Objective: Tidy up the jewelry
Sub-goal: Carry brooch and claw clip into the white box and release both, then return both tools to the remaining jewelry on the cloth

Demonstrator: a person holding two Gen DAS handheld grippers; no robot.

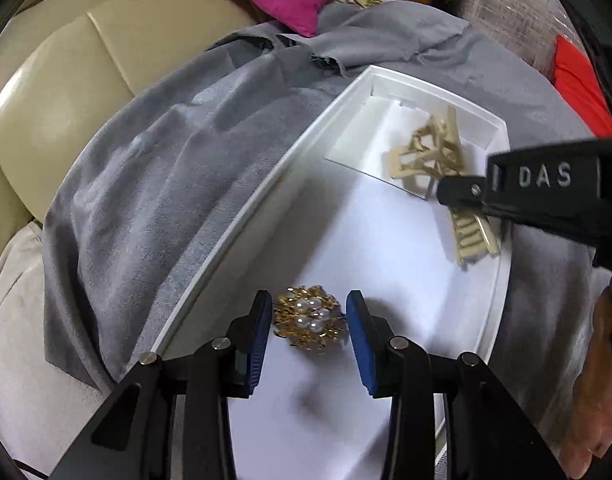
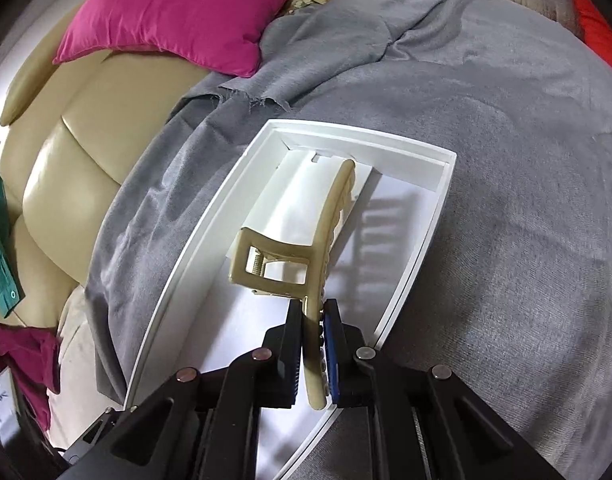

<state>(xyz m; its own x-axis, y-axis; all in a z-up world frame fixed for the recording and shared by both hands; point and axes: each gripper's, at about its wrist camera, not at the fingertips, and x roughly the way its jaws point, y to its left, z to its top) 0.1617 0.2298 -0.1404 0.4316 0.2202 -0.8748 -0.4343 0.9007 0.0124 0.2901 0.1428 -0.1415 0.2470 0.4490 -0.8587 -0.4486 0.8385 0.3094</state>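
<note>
Placing step: right tool (image 2: pixel 314 316) pinches beige hair claw (image 2: pixel 282 264) above white tray (image 2: pixel 178 248); next, lower and release. Left tool (image 1: pixel 310 320) brackets pearl brooch (image 1: pixel 310 316), contact unclear.

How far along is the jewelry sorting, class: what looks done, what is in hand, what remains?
Done: nothing clearly settled in the white tray. In hand: the right gripper clamps the beige hair claw above the tray; the left gripper brackets the gold pearl brooch, apparently holding it. Left: placing both pieces.
</note>
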